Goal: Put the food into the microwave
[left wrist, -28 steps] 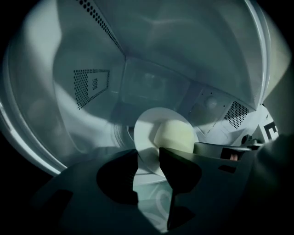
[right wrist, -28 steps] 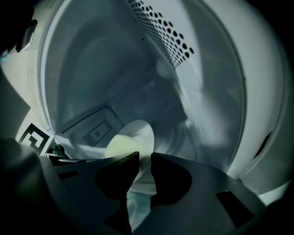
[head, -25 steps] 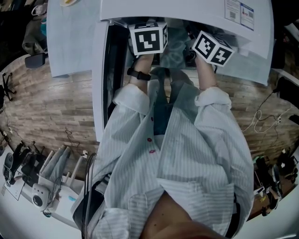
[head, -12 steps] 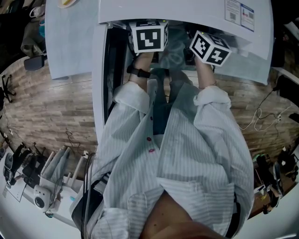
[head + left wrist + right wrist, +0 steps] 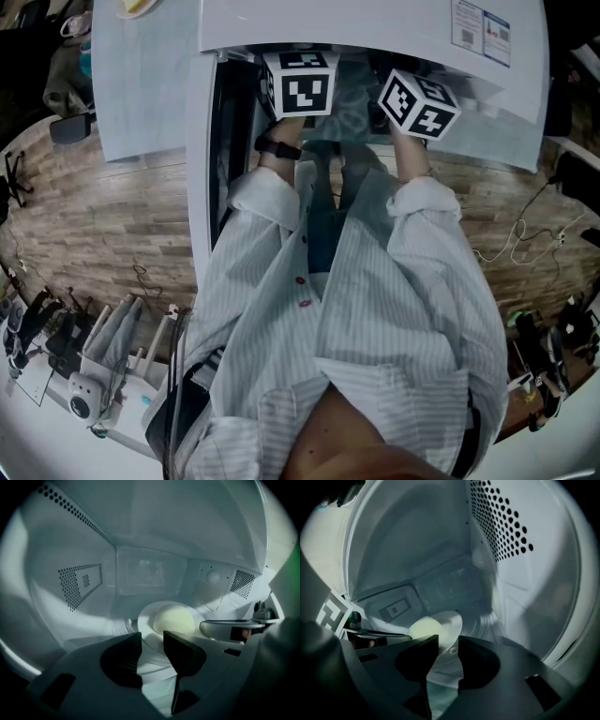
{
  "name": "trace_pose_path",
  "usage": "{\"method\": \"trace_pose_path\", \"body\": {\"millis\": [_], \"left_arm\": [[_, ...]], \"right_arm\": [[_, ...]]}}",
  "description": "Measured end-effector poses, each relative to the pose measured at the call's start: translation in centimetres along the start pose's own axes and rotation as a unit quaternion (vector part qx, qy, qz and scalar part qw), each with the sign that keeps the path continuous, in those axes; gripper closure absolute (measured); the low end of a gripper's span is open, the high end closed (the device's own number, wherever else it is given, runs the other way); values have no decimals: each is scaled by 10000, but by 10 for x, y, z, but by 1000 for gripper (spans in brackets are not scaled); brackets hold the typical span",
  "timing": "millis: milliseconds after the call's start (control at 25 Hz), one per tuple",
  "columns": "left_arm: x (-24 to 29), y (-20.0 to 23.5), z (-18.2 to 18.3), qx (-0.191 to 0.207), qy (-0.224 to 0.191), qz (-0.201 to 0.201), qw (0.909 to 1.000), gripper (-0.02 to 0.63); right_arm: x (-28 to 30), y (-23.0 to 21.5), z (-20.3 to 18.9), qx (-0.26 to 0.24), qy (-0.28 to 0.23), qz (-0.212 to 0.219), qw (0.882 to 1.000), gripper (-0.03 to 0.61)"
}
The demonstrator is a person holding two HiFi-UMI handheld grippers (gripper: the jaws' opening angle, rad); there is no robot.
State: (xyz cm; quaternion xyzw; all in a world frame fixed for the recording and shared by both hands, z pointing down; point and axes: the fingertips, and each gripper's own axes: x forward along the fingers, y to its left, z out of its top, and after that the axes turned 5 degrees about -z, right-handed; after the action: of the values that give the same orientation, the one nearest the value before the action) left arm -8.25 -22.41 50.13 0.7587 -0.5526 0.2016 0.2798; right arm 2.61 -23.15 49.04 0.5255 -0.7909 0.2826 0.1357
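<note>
A pale round bun [image 5: 173, 619] lies on a white plate [image 5: 149, 620] on the floor of the microwave [image 5: 375, 23]. Just short of the plate's near rim, my left gripper [image 5: 152, 641] stands open, nothing between its fingers. From the other side, my right gripper [image 5: 447, 644] is open too, the plate [image 5: 449, 623] and bun [image 5: 423, 627] just beyond its tips. Each gripper shows at the edge of the other's view. In the head view only the two marker cubes [image 5: 302, 86] [image 5: 419, 101] show at the oven's mouth; the jaws are hidden inside.
The microwave door [image 5: 141, 84] hangs open at the left. Perforated vent panels [image 5: 499, 522] line the cavity's side walls close to both grippers. A person's striped shirt [image 5: 356, 309] fills the middle of the head view. Cameras and cables [image 5: 66, 375] lie on the wooden floor.
Both marker cubes have rolled a little and shifted slightly at the oven's mouth. The hands stay in the same place.
</note>
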Motion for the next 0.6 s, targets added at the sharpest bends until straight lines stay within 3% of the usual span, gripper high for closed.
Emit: {"method": "trace_pose_path", "body": {"millis": [200, 600], "left_arm": [[-3, 0, 4, -120, -96, -104, 9998, 460], [-13, 3, 4, -20, -263, -16, 9997, 460]], "right_arm": [[-1, -3, -2, -397, 1, -204, 9990, 443], [-10, 2, 2, -397, -178, -158, 9989, 443]]}}
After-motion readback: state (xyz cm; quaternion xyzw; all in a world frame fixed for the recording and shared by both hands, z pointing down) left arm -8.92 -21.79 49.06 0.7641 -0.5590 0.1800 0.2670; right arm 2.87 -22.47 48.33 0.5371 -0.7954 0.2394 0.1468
